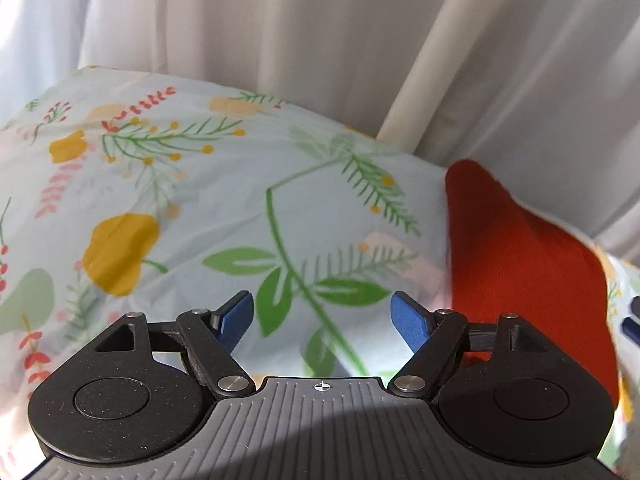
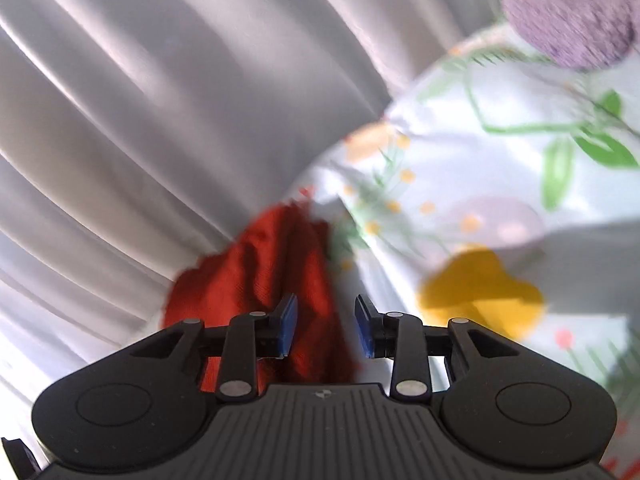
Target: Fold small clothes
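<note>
While empty, both grippers' fingers (image 1: 408, 320) (image 2: 288, 326) gape.

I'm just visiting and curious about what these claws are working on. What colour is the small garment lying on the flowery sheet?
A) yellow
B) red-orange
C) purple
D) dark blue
B: the red-orange garment lies on the floral sheet, right of the open left claw.

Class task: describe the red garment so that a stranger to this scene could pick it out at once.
Find the floral sheet, pale with green leaves and yellow flowers, in front of white curtains. At its edge by the curtains lies the red garment, a rumpled plain cloth. It is the only solid red thing; the purple fluffy item lies farther off.
</note>
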Demonstrator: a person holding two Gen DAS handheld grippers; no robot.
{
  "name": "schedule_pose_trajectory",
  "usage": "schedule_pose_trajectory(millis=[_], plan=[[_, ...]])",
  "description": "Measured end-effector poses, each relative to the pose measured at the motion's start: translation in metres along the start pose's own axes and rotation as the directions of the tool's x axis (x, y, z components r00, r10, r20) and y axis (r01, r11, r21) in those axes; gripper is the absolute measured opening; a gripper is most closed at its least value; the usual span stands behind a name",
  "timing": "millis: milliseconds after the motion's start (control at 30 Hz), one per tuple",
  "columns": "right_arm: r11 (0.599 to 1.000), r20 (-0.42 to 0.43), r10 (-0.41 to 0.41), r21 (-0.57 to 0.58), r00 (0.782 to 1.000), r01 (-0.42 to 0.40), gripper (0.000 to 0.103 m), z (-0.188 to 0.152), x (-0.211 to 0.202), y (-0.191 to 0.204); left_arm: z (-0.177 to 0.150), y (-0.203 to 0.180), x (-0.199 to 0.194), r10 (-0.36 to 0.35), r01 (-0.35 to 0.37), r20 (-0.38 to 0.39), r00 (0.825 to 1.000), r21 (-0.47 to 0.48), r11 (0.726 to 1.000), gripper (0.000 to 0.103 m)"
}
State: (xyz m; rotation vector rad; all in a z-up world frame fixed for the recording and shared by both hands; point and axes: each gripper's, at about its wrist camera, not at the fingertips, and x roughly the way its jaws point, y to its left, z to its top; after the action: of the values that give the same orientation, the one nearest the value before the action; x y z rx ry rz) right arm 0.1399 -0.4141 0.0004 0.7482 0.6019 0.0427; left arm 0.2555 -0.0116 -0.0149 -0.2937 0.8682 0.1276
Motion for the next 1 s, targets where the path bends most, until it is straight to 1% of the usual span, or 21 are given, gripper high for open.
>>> schedule_pose_trajectory(millis=[33, 67, 133, 167, 233, 300, 367, 400, 433, 467, 500, 567, 700, 733, 833, 900, 1000], plan=[[0.999, -0.018, 0.038, -0.026, 0.999, -0.038, 0.032, 0.000, 0.014, 0.017, 0.005, -0.009, 0.005, -0.014, 0.015, 0.018, 1.000, -0.015, 1.000, 0.082], [0.996, -0.049, 0.069, -0.054, 0.996, -0.071, 0.032, -0.002, 0.033, 0.034, 0.009, -0.019, 0.011, -0.012, 0.013, 0.037, 0.999, -0.022, 1.000, 0.082], [0.984, -0.120, 0.117, -0.123, 0.986, -0.132, 0.032, -0.006, 0.075, 0.068, 0.021, -0.049, 0.024, 0.003, -0.002, 0.073, 0.997, -0.008, 1.000, 0.082], [0.980, -0.142, 0.102, -0.158, 0.985, -0.124, 0.032, -0.009, 0.095, 0.081, 0.025, -0.064, 0.031, -0.008, 0.007, 0.089, 0.996, 0.003, 1.000, 0.083], [0.974, -0.160, 0.049, -0.212, 0.986, -0.083, 0.032, -0.010, 0.133, 0.096, 0.031, -0.091, 0.043, -0.040, 0.036, 0.111, 0.993, 0.045, 0.998, 0.083], [0.962, -0.128, 0.009, -0.268, 0.992, -0.044, 0.023, -0.009, 0.155, 0.100, 0.034, -0.120, 0.059, -0.054, 0.039, 0.131, 0.990, 0.115, 0.993, 0.085], [0.947, -0.065, -0.045, -0.321, 0.997, 0.022, 0.019, -0.003, 0.165, 0.096, 0.034, -0.141, 0.075, -0.058, 0.036, 0.132, 0.990, 0.164, 0.986, 0.085], [0.941, -0.031, -0.090, -0.331, 0.995, 0.075, 0.018, 0.000, 0.165, 0.091, 0.033, -0.148, 0.083, -0.069, 0.045, 0.127, 0.989, 0.182, 0.982, 0.085], [0.941, -0.010, -0.114, -0.322, 0.993, 0.105, 0.015, 0.004, 0.167, 0.082, 0.032, -0.153, 0.090, -0.074, 0.048, 0.124, 0.990, 0.196, 0.979, 0.085], [0.951, -0.003, -0.106, -0.291, 0.994, 0.101, 0.004, 0.008, 0.165, 0.072, 0.031, -0.156, 0.097, -0.067, 0.043, 0.115, 0.991, 0.200, 0.979, 0.086], [0.959, 0.003, -0.108, -0.262, 0.994, 0.105, 0.000, 0.011, 0.161, 0.064, 0.030, -0.157, 0.102, -0.064, 0.042, 0.103, 0.993, 0.199, 0.979, 0.086], [0.961, 0.038, -0.125, -0.243, 0.991, 0.131, 0.000, 0.013, 0.157, 0.054, 0.028, -0.157, 0.111, -0.055, 0.035, 0.095, 0.994, 0.200, 0.979, 0.091], [0.962, 0.083, -0.157, -0.211, 0.984, 0.172, 0.000, 0.017, 0.155, 0.046, 0.030, -0.149, 0.121, -0.057, 0.045, 0.071, 0.996, 0.169, 0.985, 0.094], [0.958, 0.091, -0.182, -0.208, 0.979, 0.198, 0.000, 0.017, 0.159, 0.048, 0.031, -0.148, 0.123, -0.057, 0.045, 0.066, 0.996, 0.166, 0.985, 0.095], [0.957, 0.084, -0.193, -0.202, 0.978, 0.207, 0.000, 0.019, 0.164, 0.047, 0.031, -0.143, 0.127, -0.066, 0.058, 0.054, 0.996, 0.143, 0.988, 0.095], [0.956, 0.089, -0.196, -0.205, 0.977, 0.211, 0.000, 0.019, 0.165, 0.048, 0.030, -0.142, 0.128, -0.065, 0.056, 0.059, 0.996, 0.133, 0.989, 0.095], [0.956, 0.094, -0.199, -0.201, 0.975, 0.215, 0.000, 0.021, 0.165, 0.048, 0.027, -0.145, 0.124, -0.050, 0.034, 0.096, 0.994, 0.157, 0.987, 0.095]])
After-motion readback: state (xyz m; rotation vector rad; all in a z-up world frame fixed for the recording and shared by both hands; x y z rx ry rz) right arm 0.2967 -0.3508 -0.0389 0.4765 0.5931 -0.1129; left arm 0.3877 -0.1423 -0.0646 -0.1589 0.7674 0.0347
